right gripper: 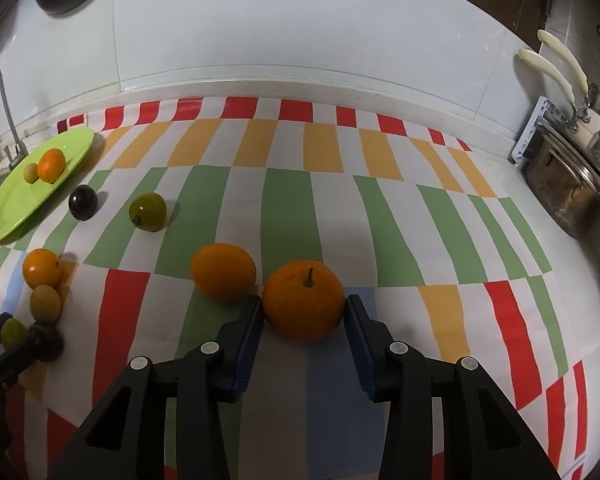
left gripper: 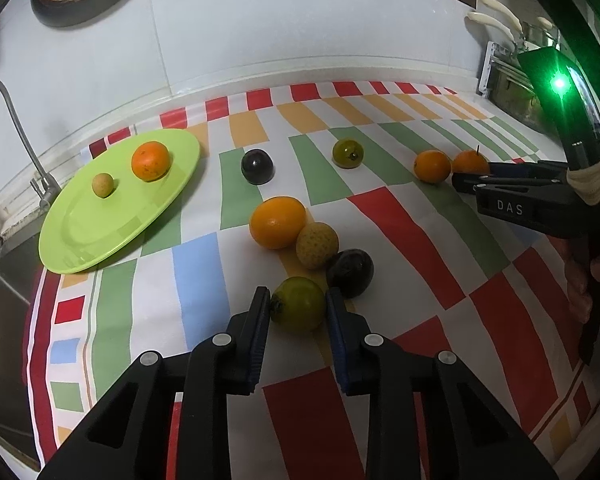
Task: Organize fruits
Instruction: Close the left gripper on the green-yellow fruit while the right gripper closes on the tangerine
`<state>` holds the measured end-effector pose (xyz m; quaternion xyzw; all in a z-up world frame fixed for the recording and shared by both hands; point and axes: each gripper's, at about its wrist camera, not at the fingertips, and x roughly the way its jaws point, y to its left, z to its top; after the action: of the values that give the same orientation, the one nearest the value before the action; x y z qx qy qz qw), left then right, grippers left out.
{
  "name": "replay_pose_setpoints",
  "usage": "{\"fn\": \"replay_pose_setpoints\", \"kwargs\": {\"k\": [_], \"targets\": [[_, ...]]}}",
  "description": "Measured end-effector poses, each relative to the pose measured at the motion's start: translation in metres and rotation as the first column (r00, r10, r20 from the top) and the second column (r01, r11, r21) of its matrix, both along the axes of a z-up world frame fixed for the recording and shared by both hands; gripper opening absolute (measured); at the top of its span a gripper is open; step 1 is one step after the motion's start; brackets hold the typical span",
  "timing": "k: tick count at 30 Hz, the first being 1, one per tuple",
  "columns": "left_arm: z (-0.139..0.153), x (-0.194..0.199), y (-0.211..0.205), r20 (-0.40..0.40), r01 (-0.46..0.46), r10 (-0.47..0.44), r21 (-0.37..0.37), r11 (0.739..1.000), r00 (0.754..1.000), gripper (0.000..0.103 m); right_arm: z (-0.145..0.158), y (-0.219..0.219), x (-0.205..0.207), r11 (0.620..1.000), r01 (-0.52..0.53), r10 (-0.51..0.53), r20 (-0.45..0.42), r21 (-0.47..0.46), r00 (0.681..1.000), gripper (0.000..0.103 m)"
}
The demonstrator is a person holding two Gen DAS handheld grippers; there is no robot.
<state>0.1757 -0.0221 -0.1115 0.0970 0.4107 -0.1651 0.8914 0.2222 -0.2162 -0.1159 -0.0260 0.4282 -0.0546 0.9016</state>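
— Looking down, what does the left gripper [left gripper: 298, 302] have?
— Its two fingers sit on both sides of a green fruit [left gripper: 298, 304] on the striped cloth [left gripper: 400, 216], touching it. A dark plum [left gripper: 350, 273] is right beside.
— And the right gripper [right gripper: 303, 307]?
— Its fingers squeeze an orange with a stem [right gripper: 304, 300], which rests on the cloth. Another orange [right gripper: 223, 271] is just beside.
— Where is the green plate [left gripper: 84, 236]?
— Far left, holding one orange fruit [left gripper: 150, 161] and one small tan fruit [left gripper: 102, 185].
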Motion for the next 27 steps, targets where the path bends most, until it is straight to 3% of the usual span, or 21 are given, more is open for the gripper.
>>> {"fn": "replay_pose_setpoints", "kwargs": {"k": [13, 27], "targets": [[0.014, -0.013, 0.003, 0.055, 0.007, -0.005, -0.028, 1.000, 0.998, 0.028, 0.017, 0.007, -0.033, 0.999, -0.021, 0.019, 0.041, 0.030, 0.999, 0.042], [0.055, -0.038, 0.013, 0.174, -0.001, 0.015, -0.081, 0.997, 0.985, 0.028, 0.056, 0.023, -0.069, 0.996, -0.067, 0.057, 0.140, 0.067, 0.989, 0.042]]}}
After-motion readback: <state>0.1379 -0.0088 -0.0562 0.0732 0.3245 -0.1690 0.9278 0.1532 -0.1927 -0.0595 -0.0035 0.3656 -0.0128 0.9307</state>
